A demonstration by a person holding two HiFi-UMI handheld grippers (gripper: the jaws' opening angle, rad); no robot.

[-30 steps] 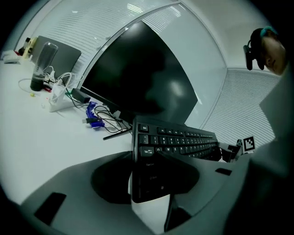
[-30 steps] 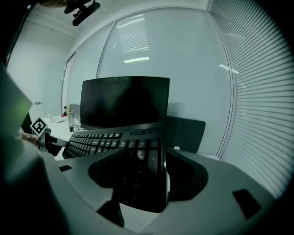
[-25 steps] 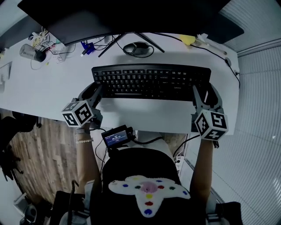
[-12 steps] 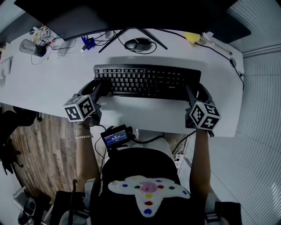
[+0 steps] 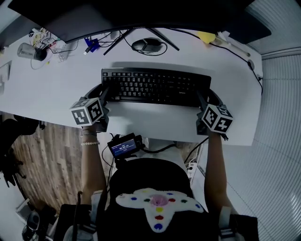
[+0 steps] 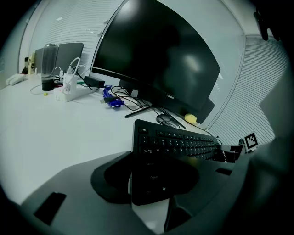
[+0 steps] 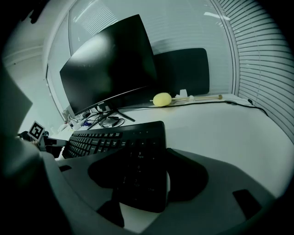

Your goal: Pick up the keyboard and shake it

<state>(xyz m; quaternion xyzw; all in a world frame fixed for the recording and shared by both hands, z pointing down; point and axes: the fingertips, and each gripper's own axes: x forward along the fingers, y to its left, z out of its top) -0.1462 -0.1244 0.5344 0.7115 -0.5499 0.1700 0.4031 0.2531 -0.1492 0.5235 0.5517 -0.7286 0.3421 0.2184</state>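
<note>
The black keyboard (image 5: pixel 155 87) lies level across the white desk (image 5: pixel 51 94), with a faint shadow along its far side. I cannot tell whether it touches the desk. My left gripper (image 5: pixel 107 92) is shut on the keyboard's left end, and in the left gripper view the keyboard (image 6: pixel 179 142) runs away to the right from between the jaws of the left gripper (image 6: pixel 154 181). My right gripper (image 5: pixel 203 97) is shut on the right end. In the right gripper view the number-pad end of the keyboard (image 7: pixel 124 137) sits between the jaws of the right gripper (image 7: pixel 142 181).
A large dark monitor (image 5: pixel 141 14) stands behind the keyboard, with a mouse (image 5: pixel 148 45) by its stand. A yellow object (image 5: pixel 203 37) lies at the back right. Cables, a blue item (image 5: pixel 91 46) and a dark cup (image 5: pixel 29 52) crowd the back left. The desk's front edge (image 5: pixel 155 136) is just behind the grippers.
Both grippers have sunk towards the desk with the keyboard held between them, so it looks smaller and farther from the head camera. The grips have not changed.
</note>
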